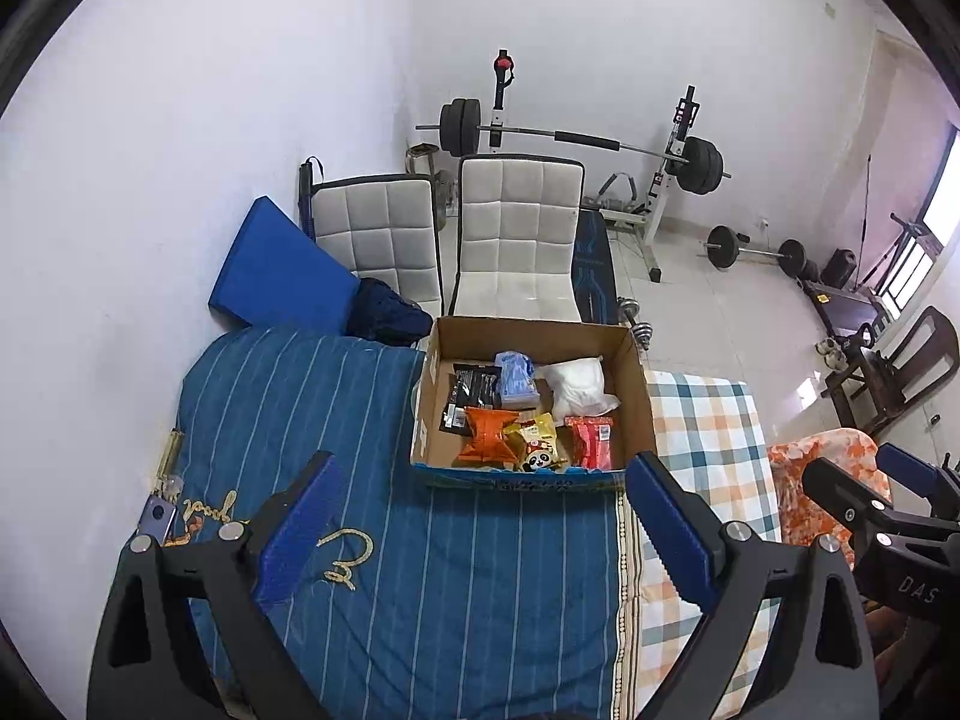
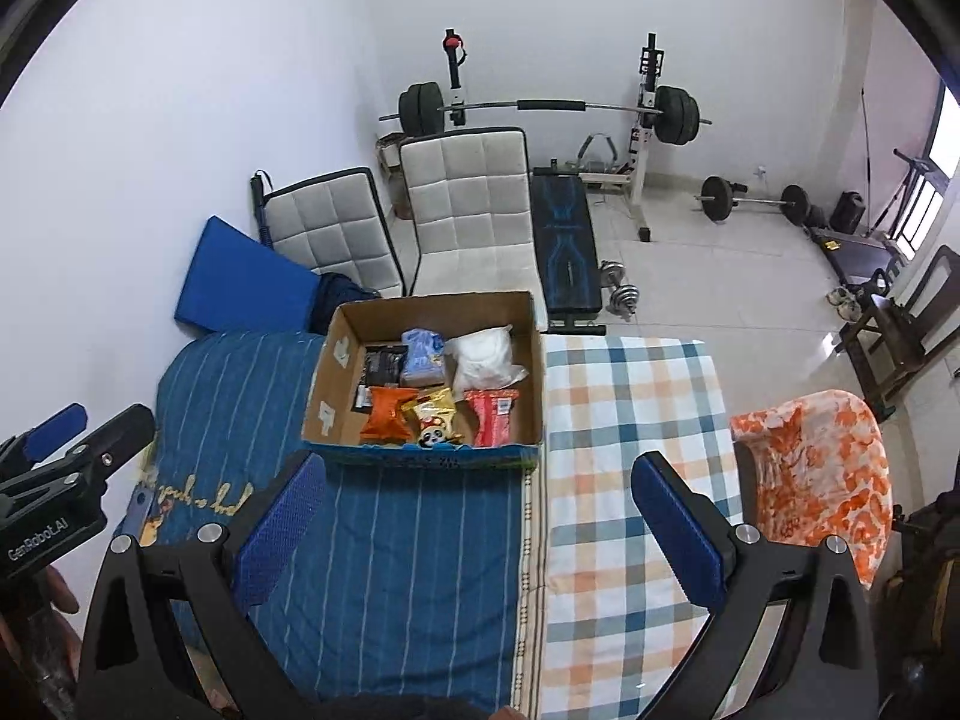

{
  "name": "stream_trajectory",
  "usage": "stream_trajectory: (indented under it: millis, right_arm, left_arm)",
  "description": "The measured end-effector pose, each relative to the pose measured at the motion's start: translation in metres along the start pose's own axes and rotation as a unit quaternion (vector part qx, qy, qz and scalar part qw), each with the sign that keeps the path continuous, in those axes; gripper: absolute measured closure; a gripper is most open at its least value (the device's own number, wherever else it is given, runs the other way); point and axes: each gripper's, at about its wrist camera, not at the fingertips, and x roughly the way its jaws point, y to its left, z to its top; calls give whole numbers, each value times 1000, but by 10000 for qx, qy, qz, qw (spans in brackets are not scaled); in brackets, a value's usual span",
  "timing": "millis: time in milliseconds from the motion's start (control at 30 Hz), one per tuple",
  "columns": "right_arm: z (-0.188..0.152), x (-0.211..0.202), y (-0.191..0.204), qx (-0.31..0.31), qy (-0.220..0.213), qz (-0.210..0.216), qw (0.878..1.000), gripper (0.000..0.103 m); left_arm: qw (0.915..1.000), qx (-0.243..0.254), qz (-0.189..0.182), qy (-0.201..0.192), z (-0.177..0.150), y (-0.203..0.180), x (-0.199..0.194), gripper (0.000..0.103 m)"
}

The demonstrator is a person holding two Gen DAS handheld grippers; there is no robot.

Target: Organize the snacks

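Left tongs (image 1: 480, 516): spread wide, nothing between them, held above the blue striped blanket (image 1: 468, 588), short of the box.
Right tongs (image 2: 480, 516): spread wide, empty, over the seam where the blue striped blanket meets the checked sheet (image 2: 630, 420).
Cardboard box (image 1: 637, 396): open-topped, sitting on the bed at its far edge.
Snacks (all inside the box): orange packet (image 1: 487, 433), panda packet (image 1: 540, 447) and red packet (image 1: 591, 441) along the near side; black packet (image 1: 471, 387), blue packet (image 1: 515, 378) and white bag (image 1: 573, 384) behind them.
Beyond the bed: two white chairs (image 1: 516, 234), a barbell rack (image 1: 672, 144).
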Motion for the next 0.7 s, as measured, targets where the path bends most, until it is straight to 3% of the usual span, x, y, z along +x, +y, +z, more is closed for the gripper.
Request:
stream_trajectory:
  millis: [700]
  right_arm:
    - [-4,14,-3,44,78,-44,10000,0]
  left_arm:
    - [9999,70,115,-9,-3,-5,15,7]
